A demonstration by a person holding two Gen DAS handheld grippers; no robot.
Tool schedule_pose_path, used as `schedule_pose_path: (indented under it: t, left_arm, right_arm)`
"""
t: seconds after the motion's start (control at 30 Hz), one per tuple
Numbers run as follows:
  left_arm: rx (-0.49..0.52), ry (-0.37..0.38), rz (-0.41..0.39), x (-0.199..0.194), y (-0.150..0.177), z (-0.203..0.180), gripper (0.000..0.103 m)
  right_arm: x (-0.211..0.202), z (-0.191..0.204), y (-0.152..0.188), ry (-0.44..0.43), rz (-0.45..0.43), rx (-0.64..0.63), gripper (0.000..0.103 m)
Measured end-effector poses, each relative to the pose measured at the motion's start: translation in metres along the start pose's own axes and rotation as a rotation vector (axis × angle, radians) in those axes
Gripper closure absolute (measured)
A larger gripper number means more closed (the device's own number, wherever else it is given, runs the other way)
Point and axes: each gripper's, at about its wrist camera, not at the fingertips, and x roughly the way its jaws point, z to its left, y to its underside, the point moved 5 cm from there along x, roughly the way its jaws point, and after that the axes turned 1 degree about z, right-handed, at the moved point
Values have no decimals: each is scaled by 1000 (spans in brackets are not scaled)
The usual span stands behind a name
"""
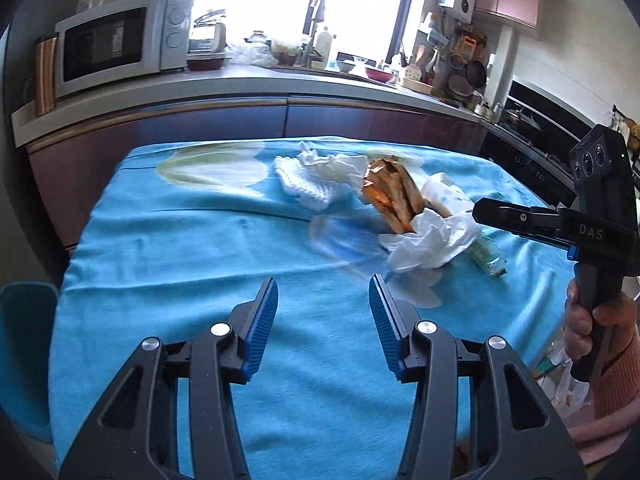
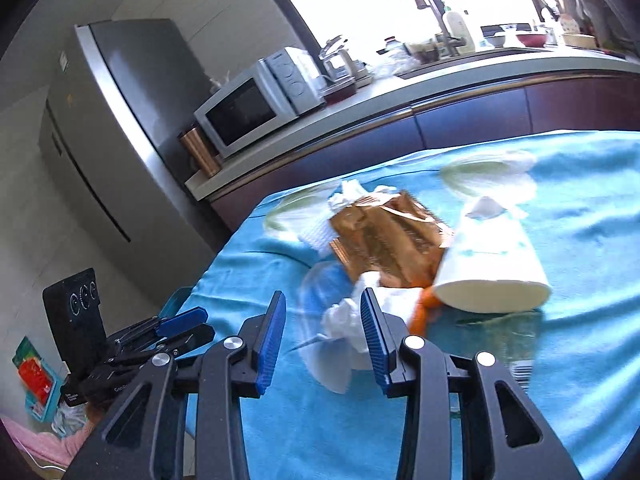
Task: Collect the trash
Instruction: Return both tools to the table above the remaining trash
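Nothing collected yet: crumpled tissue [image 1: 434, 242], brown wrapper [image 1: 390, 196] and paper cup [image 2: 490, 268] lie on the surface [image 1: 200, 264]; left gripper [image 1: 323, 322] and right gripper [image 2: 323, 338] both spread, empty

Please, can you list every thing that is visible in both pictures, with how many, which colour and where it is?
tablecloth: one, blue, covers the table
snack bag: one, brown, mid table
paper cup: one, white, lying on its side beside the bag
crumpled tissue: one, white, in front of the bag
knitted cloth: one, white, behind the bag
green wrapper: one, near the tissue
microwave: one, white, on the counter
fridge: one, grey, left of the counter
left tongs: open, nothing between
right tongs: open, in front of the tissue
hand: one, holds the right tongs' grip
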Motion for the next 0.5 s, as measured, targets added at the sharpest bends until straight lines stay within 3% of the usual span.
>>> schedule_pose_path:
  t: [0.23, 0.5]
  left_arm:
    - [85, 77, 43, 35, -13, -46, 51]
    - [121, 114, 86, 68, -24, -76, 46]
  right_arm:
    - [-10, -52, 5, 38, -17, 137, 64]
    - [4, -77, 0, -14, -43, 248, 64]
